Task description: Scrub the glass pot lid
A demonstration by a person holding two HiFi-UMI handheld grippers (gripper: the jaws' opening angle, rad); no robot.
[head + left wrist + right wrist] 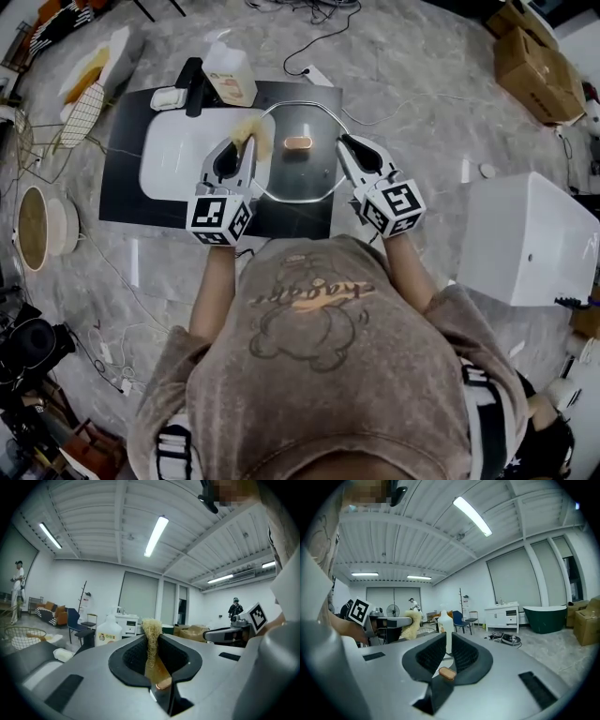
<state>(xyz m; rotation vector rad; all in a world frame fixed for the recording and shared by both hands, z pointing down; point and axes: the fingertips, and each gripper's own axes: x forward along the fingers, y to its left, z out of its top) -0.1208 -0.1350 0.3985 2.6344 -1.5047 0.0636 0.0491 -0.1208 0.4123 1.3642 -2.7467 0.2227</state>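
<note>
glass pot lid (298, 143) over black mat (122, 192), knob up | right claw (343, 141) narrow, pinching its right rim | left claw (242, 142) holding loofah (247, 127) at left rim | scrubbed share unclear; no suds visible

The scrubber (246, 129) is straw-yellow, the lid (305, 171) clear with a tan knob (298, 142); the mat (122, 187) is black, the tray (178, 155) white, the floor (422, 84) grey, marble-veined.
</note>
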